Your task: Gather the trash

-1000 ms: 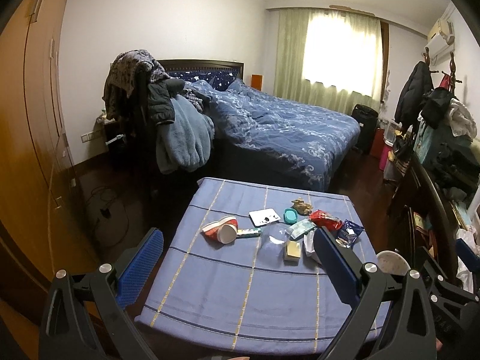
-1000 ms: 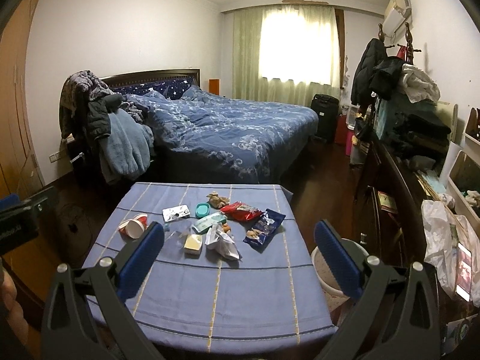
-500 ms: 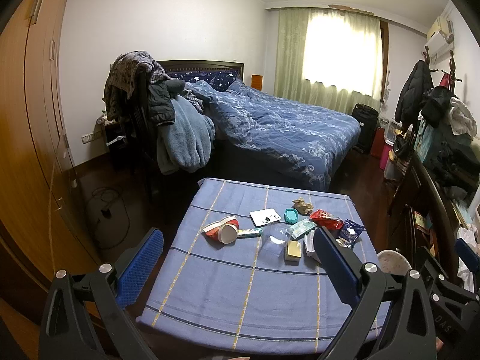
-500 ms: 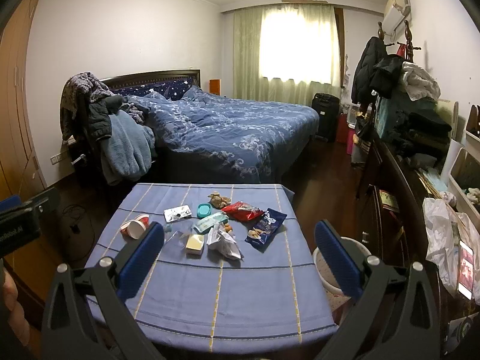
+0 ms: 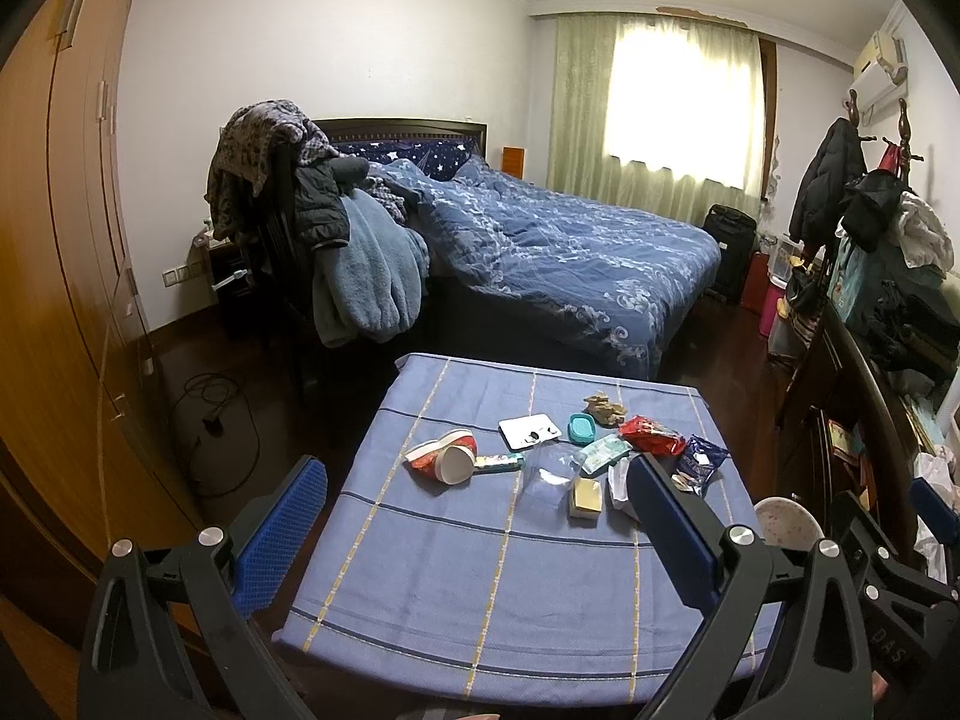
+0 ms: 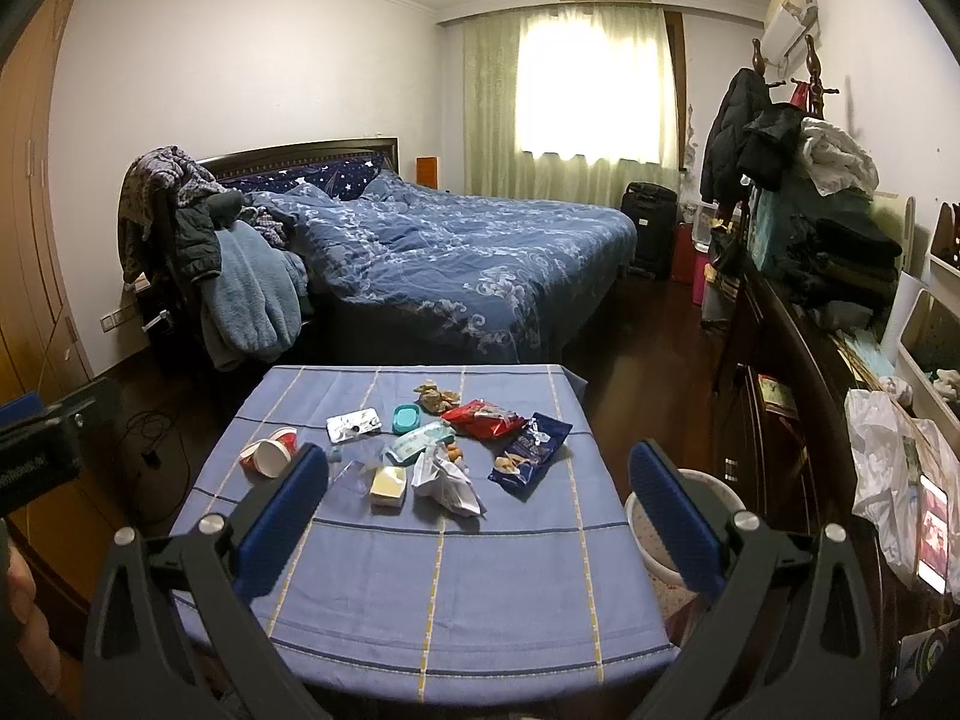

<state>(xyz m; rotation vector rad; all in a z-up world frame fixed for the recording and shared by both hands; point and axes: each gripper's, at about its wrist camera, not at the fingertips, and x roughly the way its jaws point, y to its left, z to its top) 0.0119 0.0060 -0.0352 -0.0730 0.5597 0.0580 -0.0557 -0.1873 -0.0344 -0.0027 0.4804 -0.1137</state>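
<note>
Nearest to me, the left tongs (image 5: 474, 510) stand spread wide with nothing between their blue pads, hanging above the near half of the surface (image 5: 456, 588), which wears a blue cloth with yellow lines. My right tongs (image 6: 477, 492) are spread just as wide and also hold nothing.

Past the pads, the trash lies clustered on the far half of the surface. From the right wrist view, a tipped paper cup (image 6: 271, 452) with a red outside lies at 9 o'clock of the cluster. Toward the middle sit a yellowish block (image 6: 388, 485) and, just beside it at 3 o'clock, a crumpled white wrapper (image 6: 449, 477). A dark blue snack bag (image 6: 529, 444) lies at 3 o'clock of the cluster, touching a red snack bag (image 6: 483, 419) at its 11 o'clock. A pale green packet (image 6: 419, 441) rests in the centre. Farther on are a silver foil pack (image 6: 354, 423), a small teal container (image 6: 407, 417), and, farthest, a brown crumpled scrap (image 6: 435, 396).

Off the right edge of the surface, on the floor at 3 o'clock, stands a white bin (image 6: 678, 534), partly hidden by my right pad.

Beyond the surface, at 12 o'clock, is a bed (image 6: 456, 258) under a blue quilt, with a chair piled with clothes (image 6: 198, 252) at 10 o'clock and a curtained window (image 6: 591, 84) farthest back.
</note>
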